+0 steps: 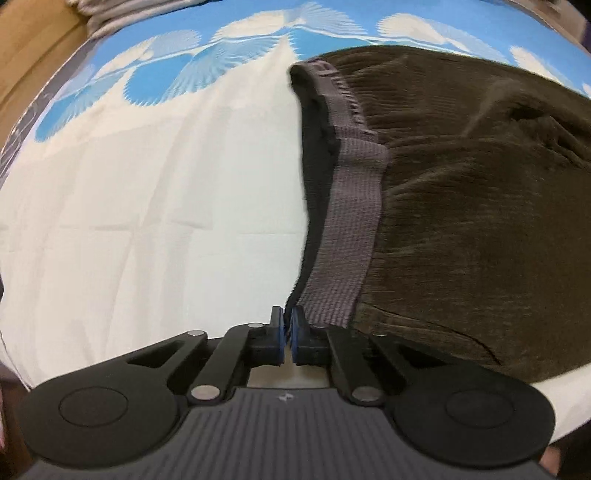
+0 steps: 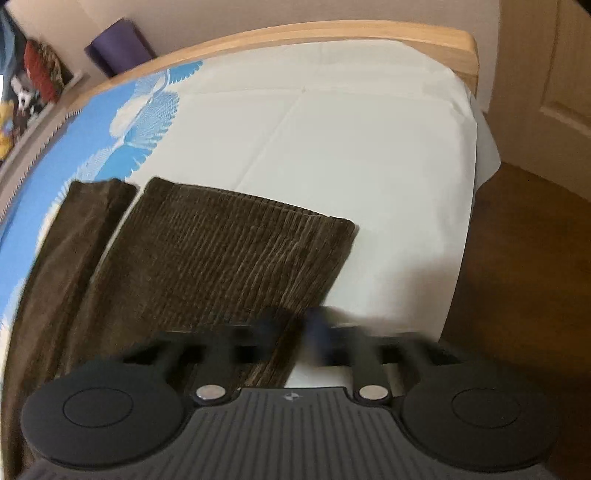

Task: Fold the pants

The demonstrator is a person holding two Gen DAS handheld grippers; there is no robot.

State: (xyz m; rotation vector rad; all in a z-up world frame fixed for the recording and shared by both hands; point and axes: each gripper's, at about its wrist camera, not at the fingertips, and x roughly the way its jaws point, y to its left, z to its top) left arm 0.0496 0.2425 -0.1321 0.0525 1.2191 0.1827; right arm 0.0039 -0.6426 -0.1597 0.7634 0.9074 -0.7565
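Observation:
Brown corduroy pants [image 1: 461, 206] lie on a white and blue bedsheet [image 1: 166, 206]. Their grey elastic waistband [image 1: 351, 240] runs down to my left gripper [image 1: 287, 330], which is shut on the waistband's near corner. In the right wrist view the two pant legs [image 2: 229, 258] lie side by side, hems pointing away. My right gripper [image 2: 291, 332] is blurred by motion at the near leg's right edge; its jaws stand a little apart with the leg's edge between them.
The bed has a wooden frame [image 2: 332, 33] at the far end. The bed's right edge [image 2: 469, 206] drops to a brown floor [image 2: 524, 277]. A door [image 2: 546, 74] stands at the right. A purple object [image 2: 118, 46] and clutter [image 2: 33, 85] sit beyond the frame.

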